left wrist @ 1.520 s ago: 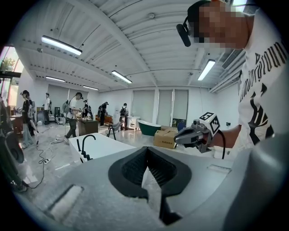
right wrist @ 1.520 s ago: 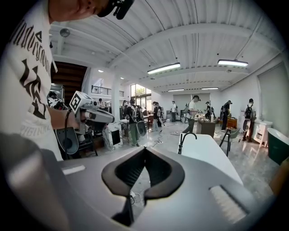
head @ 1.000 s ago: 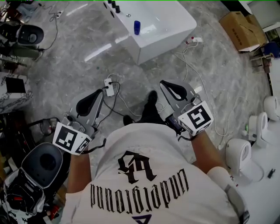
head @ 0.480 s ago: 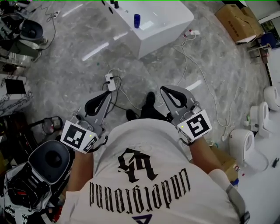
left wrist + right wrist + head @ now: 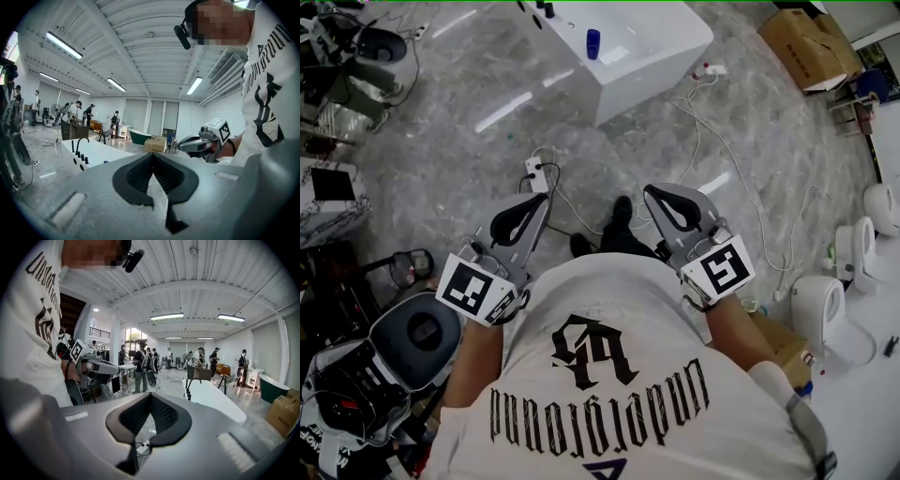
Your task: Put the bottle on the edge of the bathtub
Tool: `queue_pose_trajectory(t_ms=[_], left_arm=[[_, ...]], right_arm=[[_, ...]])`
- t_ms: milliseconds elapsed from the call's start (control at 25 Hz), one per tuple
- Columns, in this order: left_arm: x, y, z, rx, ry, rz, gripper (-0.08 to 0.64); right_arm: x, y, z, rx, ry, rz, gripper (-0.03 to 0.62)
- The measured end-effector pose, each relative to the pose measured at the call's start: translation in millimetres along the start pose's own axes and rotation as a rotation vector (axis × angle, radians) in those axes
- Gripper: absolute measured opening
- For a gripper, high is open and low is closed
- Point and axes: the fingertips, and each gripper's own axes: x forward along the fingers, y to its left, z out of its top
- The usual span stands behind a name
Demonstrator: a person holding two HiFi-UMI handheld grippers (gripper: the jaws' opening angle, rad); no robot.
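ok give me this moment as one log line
phase: away from bathtub | left gripper: shut, empty | right gripper: shut, empty | blue bottle: standing on bathtub, out of reach

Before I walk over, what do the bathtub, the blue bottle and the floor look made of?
Bathtub: white, smooth, glossy, likely acrylic or ceramic; light glints on its top. Blue bottle: opaque, probably plastic; too small to be sure. Floor: grey veined stone or stone-look tile, polished; bright light streaks reflect in it.

bathtub (image 5: 649, 80) cut off by top edge, blue bottle (image 5: 593, 43) too small for detail
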Motion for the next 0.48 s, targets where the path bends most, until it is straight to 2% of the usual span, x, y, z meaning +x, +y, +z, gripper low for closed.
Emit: queue_pose_trajectory(t_ms=[480], left_arm=[[-2.1, -22.5, -5.3, -0.006, -0.006, 0.005, 0.008]], right_arm=[[-17.7, 8.0, -3.8, -0.007, -0.006, 0.01, 0.002]])
